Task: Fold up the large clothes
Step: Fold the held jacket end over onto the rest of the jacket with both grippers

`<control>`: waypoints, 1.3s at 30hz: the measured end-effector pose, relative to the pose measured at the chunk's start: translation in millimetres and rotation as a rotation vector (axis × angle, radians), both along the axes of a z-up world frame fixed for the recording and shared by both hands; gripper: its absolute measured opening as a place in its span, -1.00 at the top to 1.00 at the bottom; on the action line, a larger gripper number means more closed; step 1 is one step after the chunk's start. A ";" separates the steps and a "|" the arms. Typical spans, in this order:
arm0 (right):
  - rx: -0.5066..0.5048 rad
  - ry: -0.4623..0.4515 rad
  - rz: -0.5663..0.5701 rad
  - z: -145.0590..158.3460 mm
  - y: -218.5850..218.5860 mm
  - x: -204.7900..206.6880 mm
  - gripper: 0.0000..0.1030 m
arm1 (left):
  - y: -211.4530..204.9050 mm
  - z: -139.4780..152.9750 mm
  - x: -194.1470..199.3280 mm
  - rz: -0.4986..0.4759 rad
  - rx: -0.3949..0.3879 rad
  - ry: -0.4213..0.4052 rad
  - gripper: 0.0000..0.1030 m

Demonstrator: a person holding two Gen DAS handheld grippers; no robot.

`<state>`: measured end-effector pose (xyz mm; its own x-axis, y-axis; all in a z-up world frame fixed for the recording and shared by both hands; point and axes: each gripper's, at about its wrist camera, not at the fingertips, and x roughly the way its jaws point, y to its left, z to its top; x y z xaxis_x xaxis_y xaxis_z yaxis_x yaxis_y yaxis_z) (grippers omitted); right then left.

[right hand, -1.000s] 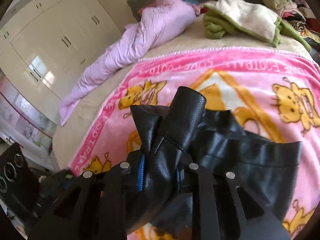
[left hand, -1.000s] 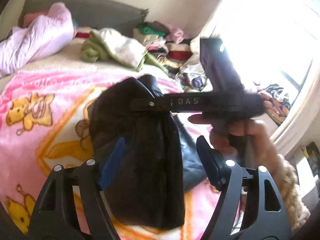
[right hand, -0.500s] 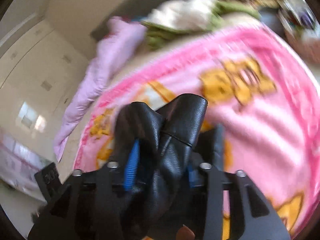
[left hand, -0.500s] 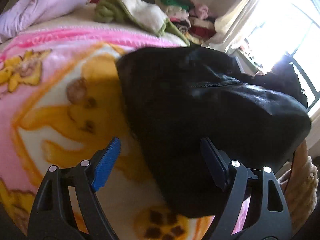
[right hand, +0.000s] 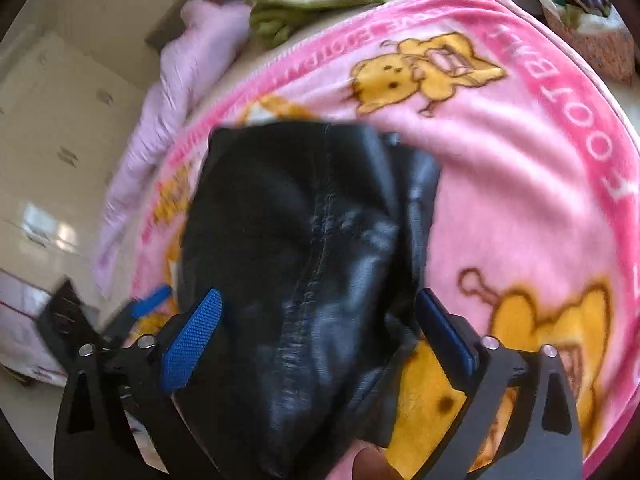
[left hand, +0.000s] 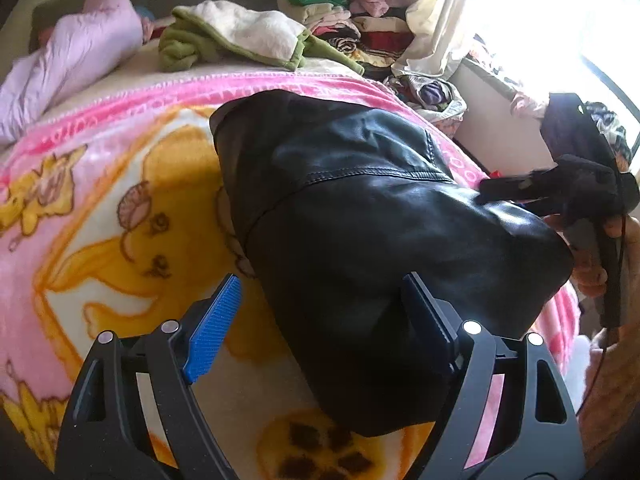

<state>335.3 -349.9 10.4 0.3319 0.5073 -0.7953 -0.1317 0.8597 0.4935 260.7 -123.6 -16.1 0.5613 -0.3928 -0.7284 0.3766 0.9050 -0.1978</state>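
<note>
Left wrist view: my left gripper [left hand: 320, 328] spread wide, pinching nothing; black jacket [left hand: 360, 220] bundled on the pink blanket [left hand: 100, 168], just beyond its pads.

Right wrist view: my right gripper [right hand: 320, 340] closing, pads clear of the jacket [right hand: 304, 260] lying between them.

Each tool is black plastic: the left tool [left hand: 320, 320] and right tool [right hand: 320, 328] have triangular cut-outs, silver screws and ribbed blue pads [left hand: 214, 330]. A knitted beige sleeve [left hand: 608, 392] covers the right arm.
</note>
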 end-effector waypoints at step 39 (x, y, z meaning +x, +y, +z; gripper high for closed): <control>-0.158 -0.275 -0.117 -34.0 11.1 -5.7 0.61 | -20.8 -17.1 -9.2 -0.055 0.018 0.027 -0.60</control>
<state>329.6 -338.8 -23.6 0.5938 0.3307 -0.7336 -0.1378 0.9400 0.3122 251.5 -144.3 -33.2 0.5193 -0.4095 -0.7501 0.4206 0.8865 -0.1929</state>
